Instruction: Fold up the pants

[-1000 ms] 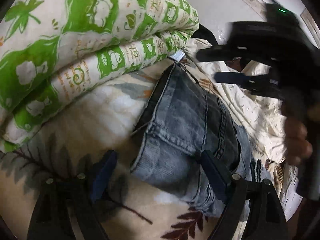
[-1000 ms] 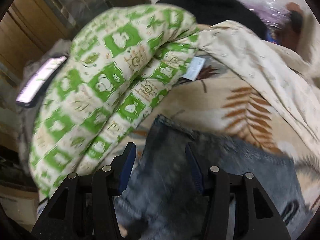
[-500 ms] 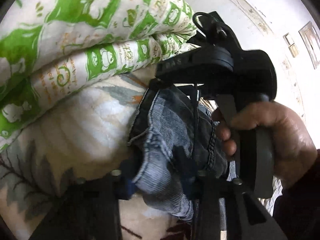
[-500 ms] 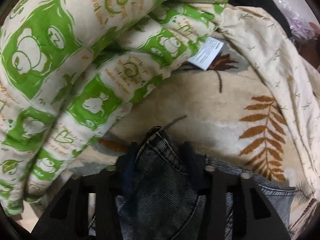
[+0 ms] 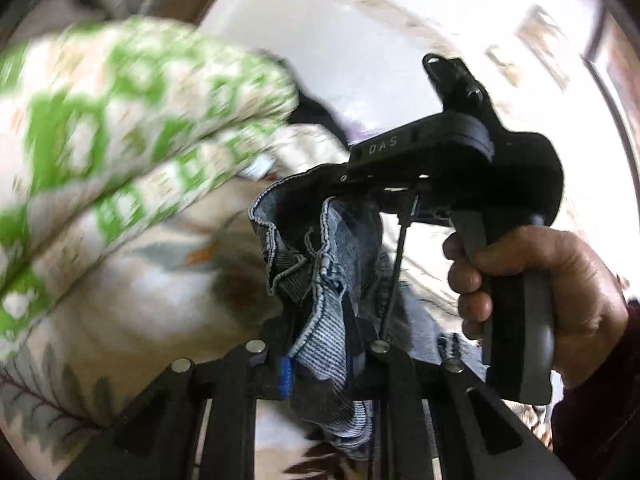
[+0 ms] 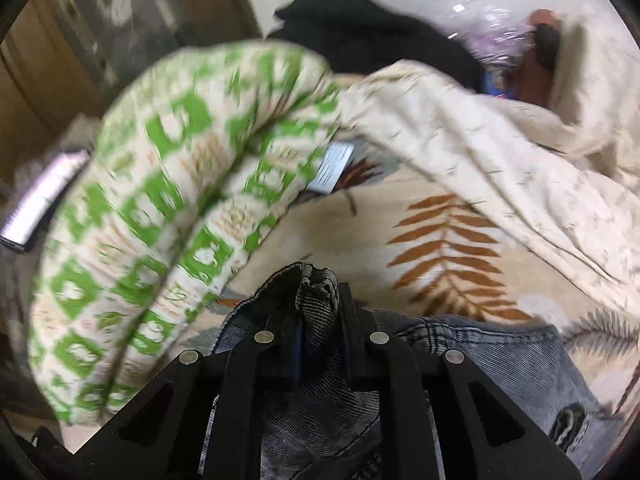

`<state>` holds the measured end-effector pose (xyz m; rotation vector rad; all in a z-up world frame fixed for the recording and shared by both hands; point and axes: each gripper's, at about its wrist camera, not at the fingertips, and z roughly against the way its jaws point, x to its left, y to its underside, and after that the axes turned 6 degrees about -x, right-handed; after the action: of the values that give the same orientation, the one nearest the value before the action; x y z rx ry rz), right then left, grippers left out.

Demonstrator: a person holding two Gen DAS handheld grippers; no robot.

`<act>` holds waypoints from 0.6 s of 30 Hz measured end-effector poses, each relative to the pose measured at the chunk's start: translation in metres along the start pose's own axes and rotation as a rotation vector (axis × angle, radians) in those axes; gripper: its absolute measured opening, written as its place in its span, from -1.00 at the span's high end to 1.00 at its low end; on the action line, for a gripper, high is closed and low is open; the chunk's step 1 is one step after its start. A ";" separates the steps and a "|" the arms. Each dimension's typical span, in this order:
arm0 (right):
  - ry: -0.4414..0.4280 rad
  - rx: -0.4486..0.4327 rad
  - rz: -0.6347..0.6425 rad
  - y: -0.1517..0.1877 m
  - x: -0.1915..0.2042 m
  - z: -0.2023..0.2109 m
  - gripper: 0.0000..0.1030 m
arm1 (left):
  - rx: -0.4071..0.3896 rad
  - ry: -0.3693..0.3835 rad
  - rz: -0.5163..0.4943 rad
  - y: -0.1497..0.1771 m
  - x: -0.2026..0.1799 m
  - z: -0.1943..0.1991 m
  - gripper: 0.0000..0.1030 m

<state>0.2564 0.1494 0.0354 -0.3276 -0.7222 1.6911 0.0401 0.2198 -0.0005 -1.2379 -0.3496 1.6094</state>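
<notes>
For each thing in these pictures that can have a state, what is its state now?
Left hand-held gripper: shut on the jeans.
Right hand-held gripper: shut on the jeans.
Jeans: bunched, one end lifted off the bed, not yet folded.
Green-patterned quilt: folded in a thick roll, lying on the bed.
Cream sheet: crumpled.
Leaf-print blanket: spread flat.
</notes>
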 end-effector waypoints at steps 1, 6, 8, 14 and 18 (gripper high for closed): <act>-0.003 -0.025 -0.012 0.001 -0.007 0.012 0.74 | -0.014 0.024 -0.035 0.001 -0.010 0.003 0.62; -0.043 -0.128 -0.109 0.009 -0.045 0.065 0.74 | -0.035 0.118 -0.156 0.007 -0.059 0.008 0.62; -0.046 -0.170 -0.135 0.015 -0.067 0.092 0.74 | -0.033 0.153 -0.197 0.014 -0.087 0.008 0.62; -0.062 -0.257 -0.262 0.050 -0.168 0.157 0.74 | 0.078 0.294 -0.282 0.060 -0.193 -0.018 0.62; -0.024 -0.276 -0.364 0.086 -0.251 0.180 0.74 | 0.191 0.339 -0.327 0.099 -0.244 -0.055 0.62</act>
<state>0.1491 -0.1496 0.0791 -0.3443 -0.9734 1.2559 0.0185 -0.0461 0.0365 -1.2090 -0.1674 1.1056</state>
